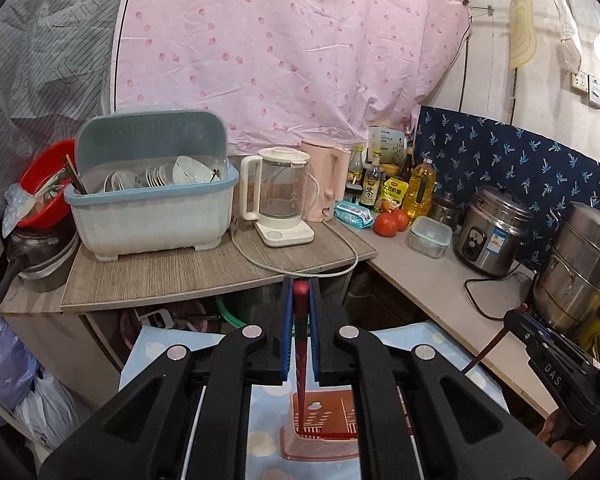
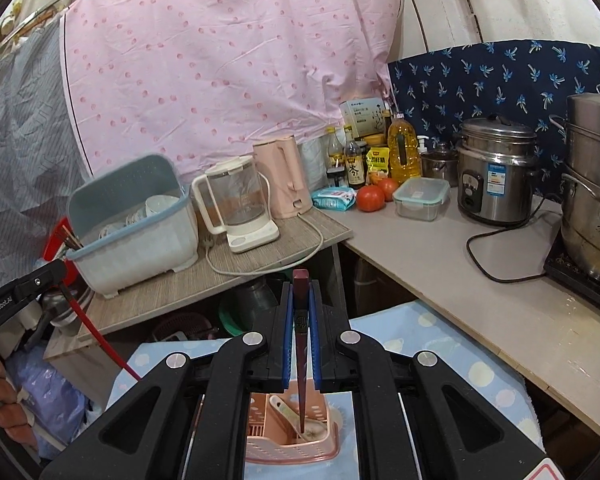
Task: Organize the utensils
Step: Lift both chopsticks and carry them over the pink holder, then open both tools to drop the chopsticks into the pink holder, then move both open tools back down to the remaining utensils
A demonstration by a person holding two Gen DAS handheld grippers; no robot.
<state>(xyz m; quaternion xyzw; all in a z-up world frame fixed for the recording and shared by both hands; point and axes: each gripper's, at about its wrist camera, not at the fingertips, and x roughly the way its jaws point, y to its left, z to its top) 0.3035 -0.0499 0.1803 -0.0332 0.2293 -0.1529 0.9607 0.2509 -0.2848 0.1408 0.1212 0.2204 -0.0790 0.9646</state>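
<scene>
My left tongs point(image 1: 300, 334) are clamped on a red chopstick point(image 1: 301, 344), my right tongs point(image 2: 300, 340) on a dark brown one point(image 2: 301, 360); both run lengthwise, tips down into the pink utensil basket point(image 2: 296, 440) on the blue cloth point(image 2: 452, 356). Released tilted, either could tip over the basket's rim.

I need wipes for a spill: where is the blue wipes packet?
In the right wrist view, the wipes packet lies on the counter, mid-frame, between the pink kettle and the tomatoes.
</scene>
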